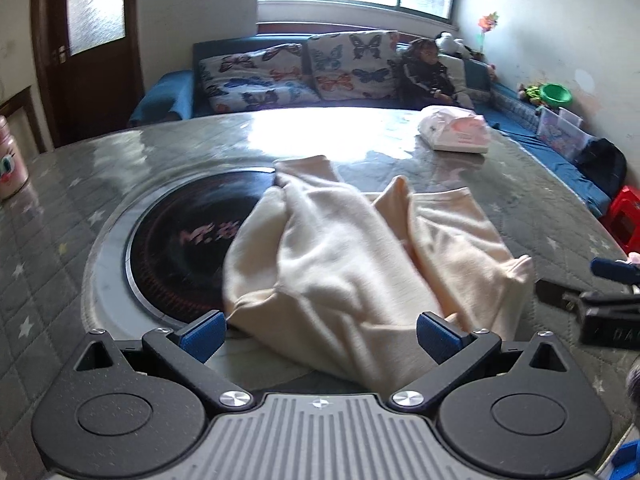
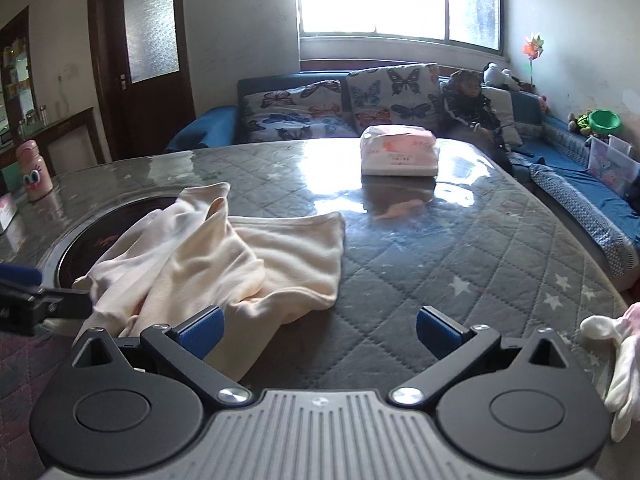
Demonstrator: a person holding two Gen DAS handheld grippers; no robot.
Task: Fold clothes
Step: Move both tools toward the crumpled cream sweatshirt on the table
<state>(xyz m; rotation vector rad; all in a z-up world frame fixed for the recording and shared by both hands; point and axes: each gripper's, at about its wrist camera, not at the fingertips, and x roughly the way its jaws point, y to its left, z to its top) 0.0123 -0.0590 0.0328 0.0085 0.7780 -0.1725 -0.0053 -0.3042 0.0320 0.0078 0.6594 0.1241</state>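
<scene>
A cream garment (image 1: 360, 248) lies crumpled on the grey quilted table, partly over a round black cooktop (image 1: 188, 240). My left gripper (image 1: 320, 336) is open, its blue pads just at the garment's near edge, cloth lying between them but not clamped. My right gripper (image 2: 320, 330) is open and empty, to the right of the garment (image 2: 224, 256), its left pad close to the cloth's near hem. Each gripper shows at the edge of the other's view: the right gripper's body (image 1: 600, 304) and the left gripper's body (image 2: 32, 296).
A pink-and-white tissue pack (image 2: 398, 152) sits at the table's far side. A pink bottle (image 2: 34, 170) stands at the far left. A sofa with butterfly cushions (image 2: 340, 104) and a seated child lies behind the table. A white gloved hand (image 2: 624, 360) is at the right edge.
</scene>
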